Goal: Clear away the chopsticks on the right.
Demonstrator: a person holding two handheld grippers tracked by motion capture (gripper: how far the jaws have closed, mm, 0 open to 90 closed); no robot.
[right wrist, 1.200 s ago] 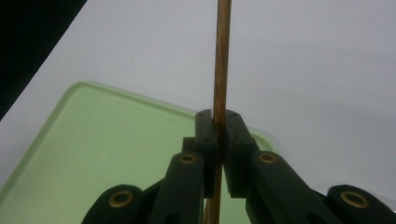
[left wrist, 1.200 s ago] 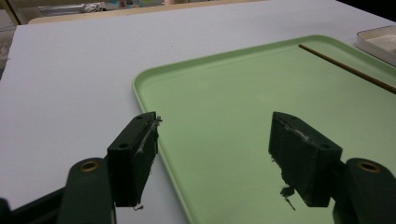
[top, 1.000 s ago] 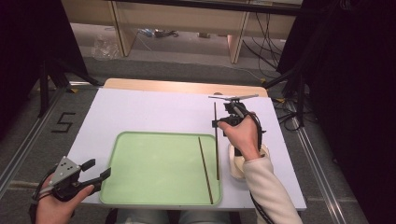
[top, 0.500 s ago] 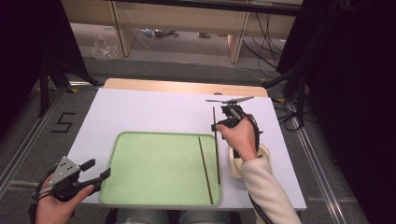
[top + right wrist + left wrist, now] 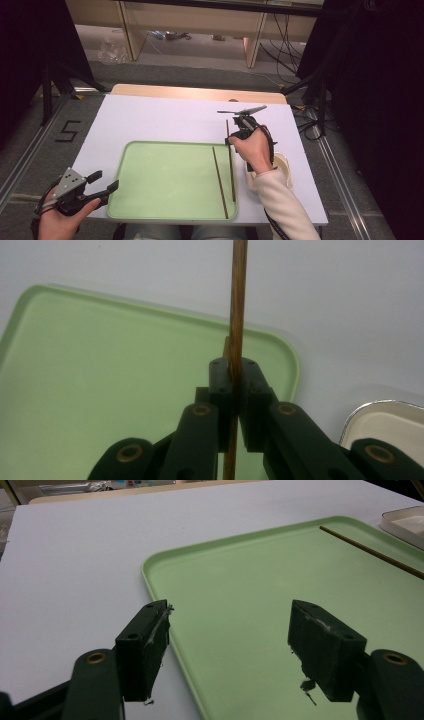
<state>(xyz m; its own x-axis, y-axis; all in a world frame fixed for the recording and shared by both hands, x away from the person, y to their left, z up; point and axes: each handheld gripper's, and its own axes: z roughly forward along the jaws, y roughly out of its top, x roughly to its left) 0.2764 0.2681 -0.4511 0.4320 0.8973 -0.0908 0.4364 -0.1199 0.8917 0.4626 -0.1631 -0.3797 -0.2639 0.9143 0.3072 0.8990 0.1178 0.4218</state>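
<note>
A pale green tray point(image 5: 165, 180) lies on the white table top, and a thin brown stick point(image 5: 220, 182) rests lengthwise near its right side. My right gripper point(image 5: 235, 139) hovers over the tray's far right corner, shut on a second brown stick point(image 5: 231, 170) that runs alongside the first. The right gripper view has that stick point(image 5: 237, 305) pinched between the pads of the right gripper point(image 5: 233, 365), above the tray point(image 5: 100, 365). My left gripper point(image 5: 106, 187) is held open at the tray's near left corner. In its own view the left gripper point(image 5: 227, 625) holds nothing over the tray point(image 5: 240, 580).
A shallow white dish point(image 5: 286, 167) sits on the table right of the tray, partly under the right hand; it also shows as a white dish point(image 5: 385, 425) beside the right jaws. Bare white table stretches left and beyond the tray. Cables and shelving stand past the far edge.
The right hand and its held stick have shifted slightly toward the near side of the tray. The left gripper has stayed in place, still open.
</note>
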